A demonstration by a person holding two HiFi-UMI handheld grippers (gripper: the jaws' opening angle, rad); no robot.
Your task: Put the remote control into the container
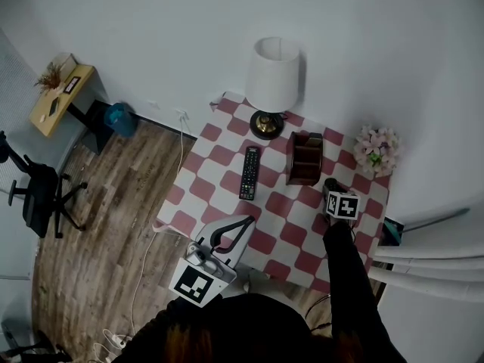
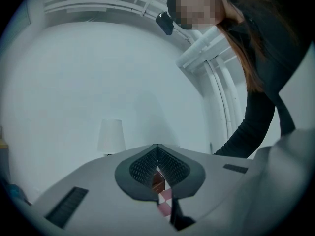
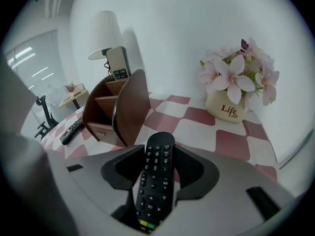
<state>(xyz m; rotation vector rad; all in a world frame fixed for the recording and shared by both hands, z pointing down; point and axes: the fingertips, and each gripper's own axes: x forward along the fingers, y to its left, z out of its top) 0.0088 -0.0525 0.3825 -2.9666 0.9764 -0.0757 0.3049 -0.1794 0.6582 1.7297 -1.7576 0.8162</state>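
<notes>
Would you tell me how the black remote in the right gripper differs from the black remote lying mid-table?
The gripped black remote control is clamped in the right gripper; the mid-table black remote control lies free. The gripped one is on the white flower pot's side of the brown wooden container; the mid-table one opposite. Both are slim and black.
</notes>
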